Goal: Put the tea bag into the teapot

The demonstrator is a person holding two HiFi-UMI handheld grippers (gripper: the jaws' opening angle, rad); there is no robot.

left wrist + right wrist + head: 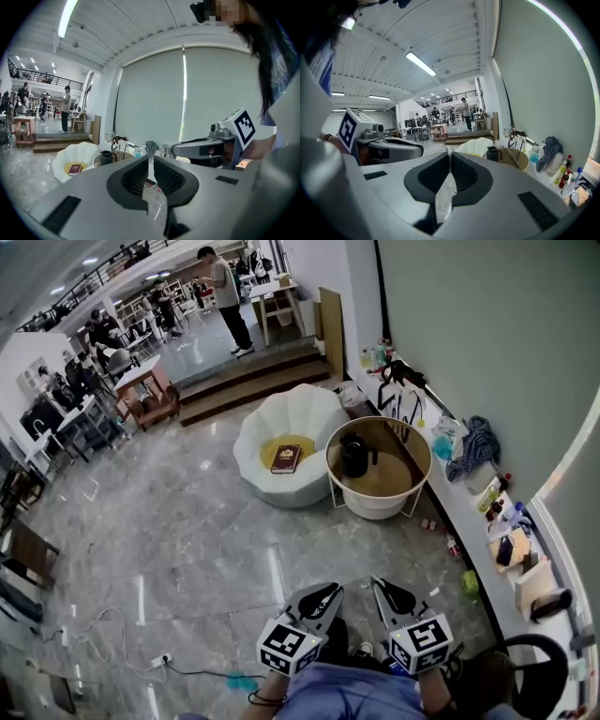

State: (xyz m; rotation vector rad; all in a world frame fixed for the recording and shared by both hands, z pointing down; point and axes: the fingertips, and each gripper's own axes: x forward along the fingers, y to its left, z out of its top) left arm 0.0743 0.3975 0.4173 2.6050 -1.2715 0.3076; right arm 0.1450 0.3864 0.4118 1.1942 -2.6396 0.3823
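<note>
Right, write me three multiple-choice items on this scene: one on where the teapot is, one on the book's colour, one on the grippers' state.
1. Where does the teapot stand?
A on the round table; B on the floor; C on the wall shelf.
2. What colour is the book on the white chair?
A blue; B dark red; C green.
3. How are the left gripper and the right gripper?
A both wide open; B both shut on a cloth; C both shut, empty.

Answers: 1 A, the black teapot sits on the round table's top. 2 B, the book's cover shows dark red against the yellow cushion. 3 C, each gripper view shows the jaws together with nothing between them.
</note>
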